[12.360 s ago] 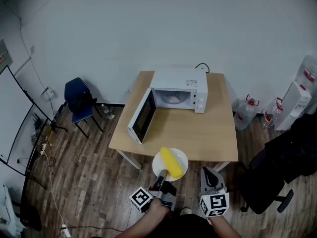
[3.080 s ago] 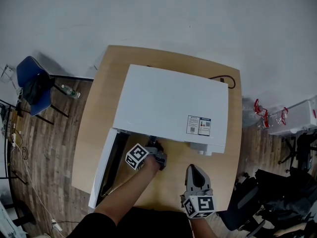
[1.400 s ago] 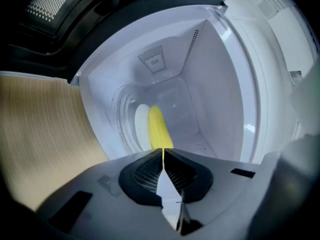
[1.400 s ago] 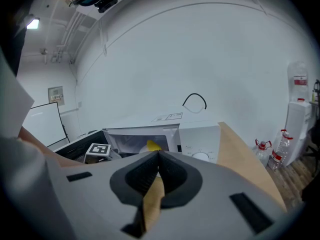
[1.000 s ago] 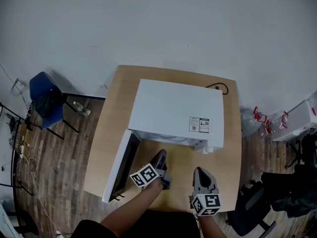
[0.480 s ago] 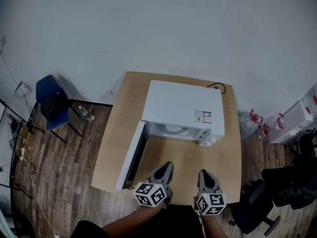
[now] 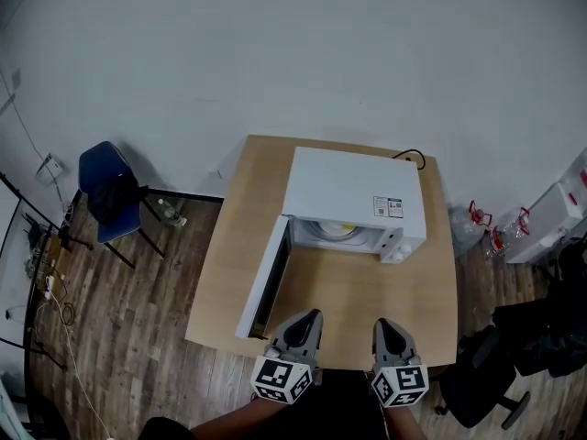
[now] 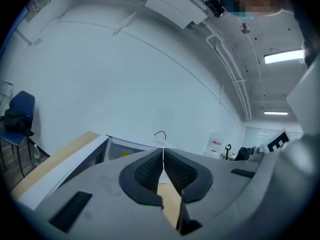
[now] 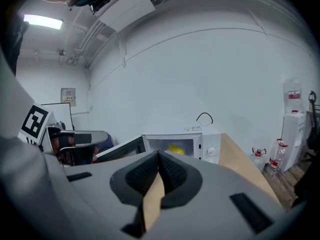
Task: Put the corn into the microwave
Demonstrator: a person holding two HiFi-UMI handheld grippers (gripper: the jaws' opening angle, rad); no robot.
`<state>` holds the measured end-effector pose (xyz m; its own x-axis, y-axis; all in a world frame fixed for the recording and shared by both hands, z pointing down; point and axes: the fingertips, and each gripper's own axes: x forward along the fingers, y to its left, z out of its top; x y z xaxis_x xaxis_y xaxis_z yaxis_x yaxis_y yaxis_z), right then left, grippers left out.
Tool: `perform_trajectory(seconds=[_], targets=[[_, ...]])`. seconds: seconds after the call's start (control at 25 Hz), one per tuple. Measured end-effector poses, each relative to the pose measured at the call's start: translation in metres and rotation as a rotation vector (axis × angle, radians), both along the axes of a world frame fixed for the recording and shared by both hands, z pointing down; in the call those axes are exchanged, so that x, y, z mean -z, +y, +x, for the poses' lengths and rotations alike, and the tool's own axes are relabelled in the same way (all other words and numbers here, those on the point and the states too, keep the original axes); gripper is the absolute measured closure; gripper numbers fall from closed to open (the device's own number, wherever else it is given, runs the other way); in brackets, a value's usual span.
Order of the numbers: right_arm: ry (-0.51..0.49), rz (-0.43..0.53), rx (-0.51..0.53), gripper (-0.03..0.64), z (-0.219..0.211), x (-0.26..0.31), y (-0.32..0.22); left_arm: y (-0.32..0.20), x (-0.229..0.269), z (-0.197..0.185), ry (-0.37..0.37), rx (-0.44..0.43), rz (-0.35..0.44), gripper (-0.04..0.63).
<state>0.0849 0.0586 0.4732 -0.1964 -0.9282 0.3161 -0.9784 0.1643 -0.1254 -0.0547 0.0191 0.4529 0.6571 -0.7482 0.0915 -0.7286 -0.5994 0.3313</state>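
Observation:
The white microwave stands at the back of the wooden table with its door swung open to the left. Inside it, the yellow corn lies on a white plate; in the right gripper view the corn shows through the opening. My left gripper and right gripper hover side by side over the table's front edge, well short of the microwave. Both are shut with nothing between their pads. The left gripper points level at the microwave; the right gripper tilts slightly down.
A blue chair stands on the wood floor at the left. Water bottles and a white dispenser are at the right, and a black office chair at the lower right. A black cable runs behind the microwave.
Both grippers have drawn back from the microwave toward the table's front edge. The left one has rolled so its marker cube faces up. The head view has pulled back too.

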Motion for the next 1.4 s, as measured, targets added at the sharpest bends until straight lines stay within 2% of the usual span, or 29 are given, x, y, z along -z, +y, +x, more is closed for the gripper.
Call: perform_trajectory(seconds=[0.24,0.6,0.96,1.4], targets=[[0.039,0.032,-0.016,0.557,-0.002,0.015,0.012,0.010,0.018,-0.005,-0.030,-0.014,0.086,0.578],[0.093,0.037,-0.044,0.557,0.006,0.020,0.015,-0.001,0.025,-0.014,-0.074,-0.016,0.127,0.577],[0.115,0.057,-0.060,0.558,0.015,0.028,-0.001,-0.031,0.026,-0.029,-0.081,0.020,0.099,0.578],[0.126,0.058,-0.082,0.557,0.030,0.028,-0.018,-0.045,0.016,-0.017,-0.087,0.003,0.066,0.578]])
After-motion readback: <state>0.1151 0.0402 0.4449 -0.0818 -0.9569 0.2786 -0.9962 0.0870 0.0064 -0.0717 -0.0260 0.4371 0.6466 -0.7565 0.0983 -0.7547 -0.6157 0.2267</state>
